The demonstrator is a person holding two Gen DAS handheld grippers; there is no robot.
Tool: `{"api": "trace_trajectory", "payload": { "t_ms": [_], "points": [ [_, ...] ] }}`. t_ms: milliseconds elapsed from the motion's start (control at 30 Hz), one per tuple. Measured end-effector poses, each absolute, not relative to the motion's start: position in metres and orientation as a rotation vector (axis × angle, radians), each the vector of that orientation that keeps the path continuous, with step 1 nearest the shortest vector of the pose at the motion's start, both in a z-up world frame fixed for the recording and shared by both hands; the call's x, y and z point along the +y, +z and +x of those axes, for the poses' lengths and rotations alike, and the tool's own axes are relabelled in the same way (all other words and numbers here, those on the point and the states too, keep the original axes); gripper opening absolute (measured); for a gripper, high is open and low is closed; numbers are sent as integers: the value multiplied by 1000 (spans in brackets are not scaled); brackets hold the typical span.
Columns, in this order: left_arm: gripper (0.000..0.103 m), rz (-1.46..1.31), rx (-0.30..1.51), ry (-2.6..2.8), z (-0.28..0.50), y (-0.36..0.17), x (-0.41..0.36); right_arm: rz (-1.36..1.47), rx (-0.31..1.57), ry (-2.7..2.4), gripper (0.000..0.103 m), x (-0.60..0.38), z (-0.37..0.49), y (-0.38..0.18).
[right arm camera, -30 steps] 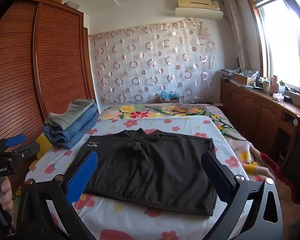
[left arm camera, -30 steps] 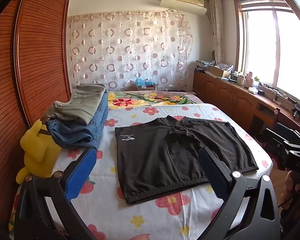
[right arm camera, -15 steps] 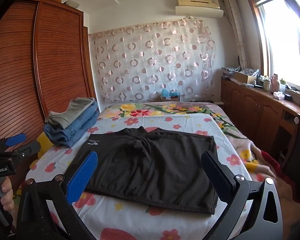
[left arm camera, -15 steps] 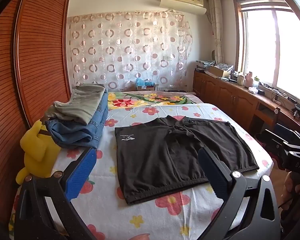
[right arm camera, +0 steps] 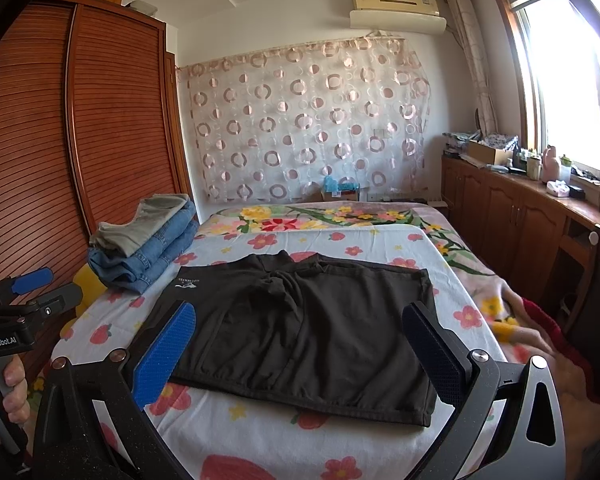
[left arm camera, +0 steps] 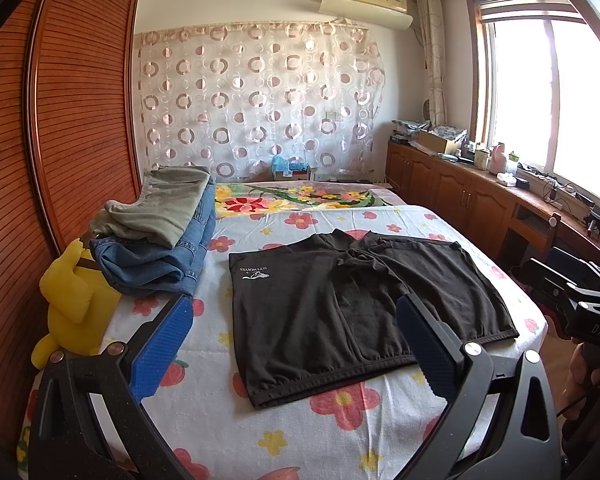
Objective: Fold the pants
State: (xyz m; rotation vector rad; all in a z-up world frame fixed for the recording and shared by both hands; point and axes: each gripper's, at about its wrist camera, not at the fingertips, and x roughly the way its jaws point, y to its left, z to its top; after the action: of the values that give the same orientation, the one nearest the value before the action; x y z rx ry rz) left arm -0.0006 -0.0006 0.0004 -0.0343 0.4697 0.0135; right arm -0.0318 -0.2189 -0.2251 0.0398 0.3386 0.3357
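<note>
Black shorts point(left arm camera: 352, 312): spread flat at the centre of the frame in both views, on the flowered sheet point(left arm camera: 300, 432) of the bed.
Long axis: runs across the frame, left to right; in the left wrist view it is turned a little, the right end sitting lower.
Pointing: the gathered elastic edge faces the lower edge of the frame; the bunched seam in the middle faces the top. A small white logo point(left arm camera: 254, 274) sits at the upper left corner of the fabric.
Left gripper point(left arm camera: 296, 344): jaws spread wide, holding nothing; its blue pad point(left arm camera: 164, 344) is at lower left over the sheet, the dark pad at lower right over the shorts' hem.
Right gripper point(right arm camera: 300, 348): jaws also wide apart and empty, both tips over the near part of the shorts point(right arm camera: 300, 332).
Folded pile point(left arm camera: 160, 236): jeans with grey-green trousers on top, left of centre, just beside the shorts.
Yellow plush toy point(left arm camera: 72, 296): at the left edge, partly under the pile.
Cardboard box point(left arm camera: 436, 140): upper right on the wooden cabinet; its contents cannot be told.
</note>
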Motion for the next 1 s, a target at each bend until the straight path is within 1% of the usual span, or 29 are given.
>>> {"api": "trace_trajectory", "payload": {
  "t_ms": [1000],
  "points": [
    [102,-30,463,14,-1,0,-1,44,340,334,103,-216,-33,-226]
  ]
}}
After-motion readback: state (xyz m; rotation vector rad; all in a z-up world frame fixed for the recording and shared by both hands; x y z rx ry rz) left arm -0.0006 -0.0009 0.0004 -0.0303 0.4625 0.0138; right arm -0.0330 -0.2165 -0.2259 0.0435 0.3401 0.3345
